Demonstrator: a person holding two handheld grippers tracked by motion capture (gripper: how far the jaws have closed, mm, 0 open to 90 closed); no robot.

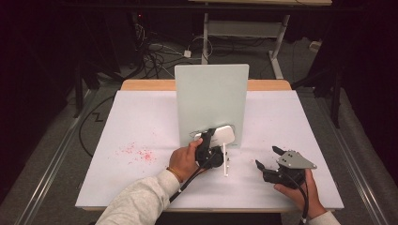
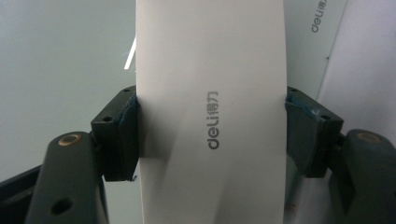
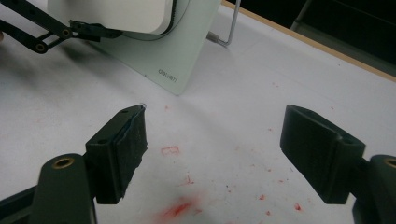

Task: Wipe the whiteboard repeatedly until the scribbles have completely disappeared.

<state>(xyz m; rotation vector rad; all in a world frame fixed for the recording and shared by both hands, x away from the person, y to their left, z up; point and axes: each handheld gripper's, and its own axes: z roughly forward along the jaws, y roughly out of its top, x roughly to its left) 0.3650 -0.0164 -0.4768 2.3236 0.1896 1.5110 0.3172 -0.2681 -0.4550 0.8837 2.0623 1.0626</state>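
Observation:
A pale green-white board [image 1: 211, 93] stands upright at the middle of the white table [image 1: 141, 117]. My left gripper [image 1: 209, 138] is shut on a white eraser [image 1: 220, 134] and holds it against the board's lower face. In the left gripper view both pads [image 2: 126, 135] press the sides of the white eraser [image 2: 210, 112], which bears a grey logo, with the board [image 2: 56, 60] close behind it. My right gripper [image 1: 267, 157] rests low at the front right, open, with bare table between its jaws [image 3: 215, 144]. The right gripper view catches the eraser [image 3: 116, 14] and board [image 3: 154, 51] at upper left.
Red specks [image 1: 138, 153] are scattered on the table left of the board, and more red marks [image 3: 177, 207] lie under the right gripper. A thin white stick [image 1: 225, 161] lies in front of the board. A wire stand [image 3: 229, 28] shows behind the board.

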